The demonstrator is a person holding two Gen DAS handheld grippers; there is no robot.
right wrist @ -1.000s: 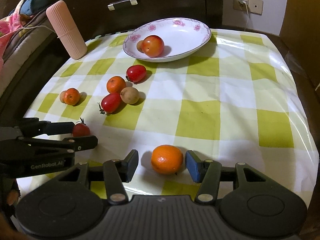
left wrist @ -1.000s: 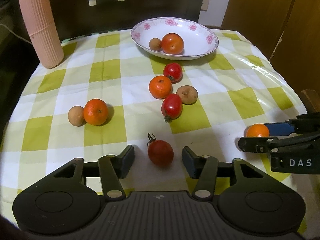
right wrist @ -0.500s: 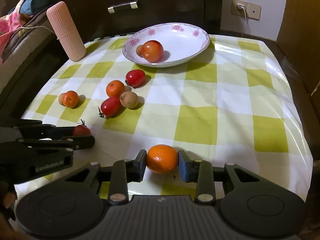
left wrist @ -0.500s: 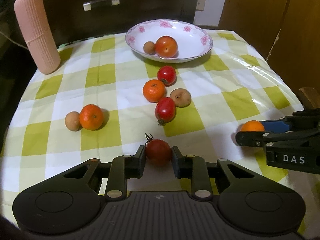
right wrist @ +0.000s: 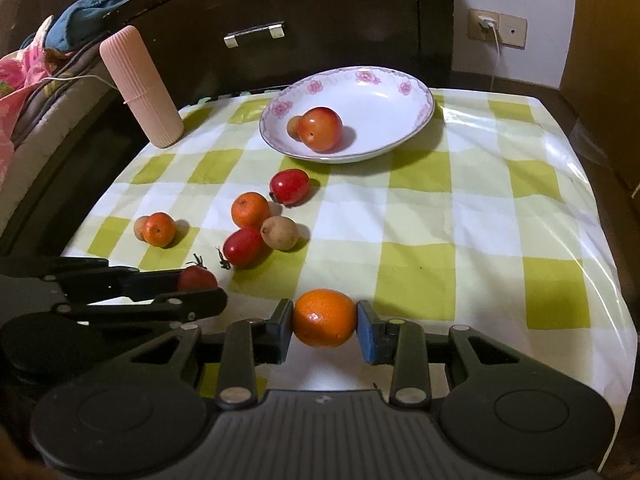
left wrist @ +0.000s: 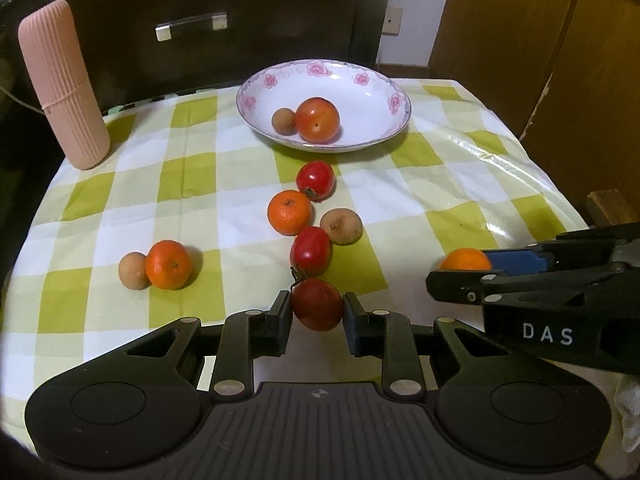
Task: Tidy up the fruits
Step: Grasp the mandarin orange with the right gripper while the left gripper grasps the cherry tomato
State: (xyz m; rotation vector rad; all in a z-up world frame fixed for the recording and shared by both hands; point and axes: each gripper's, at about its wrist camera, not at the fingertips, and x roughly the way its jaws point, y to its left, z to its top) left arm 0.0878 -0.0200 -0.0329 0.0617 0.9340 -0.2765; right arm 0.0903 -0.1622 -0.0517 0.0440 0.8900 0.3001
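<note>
My left gripper (left wrist: 317, 318) is shut on a dark red tomato (left wrist: 316, 303) with a stem, near the table's front edge. My right gripper (right wrist: 324, 330) is shut on an orange (right wrist: 324, 317) further right; that orange (left wrist: 466, 260) also shows in the left wrist view between the right gripper's jaws. A white flowered plate (left wrist: 372, 84) at the back holds a large tomato (left wrist: 318, 119) and a small brown fruit (left wrist: 283, 121). Loose on the cloth lie two red tomatoes (left wrist: 315, 180) (left wrist: 311, 250), two oranges (left wrist: 289, 212) (left wrist: 168, 264) and two brown fruits (left wrist: 341, 226) (left wrist: 132, 270).
A ribbed pink cylinder (left wrist: 64, 84) stands at the back left of the green-and-white checked tablecloth (right wrist: 460, 216). A dark cabinet with a metal handle (left wrist: 191, 26) rises behind the table. Bedding (right wrist: 24, 80) lies off to the left. The cloth's right half holds nothing.
Both grippers went from open around their fruit to shut on it: the left on the dark red tomato, the right on the orange. Neither hand has shifted much.
</note>
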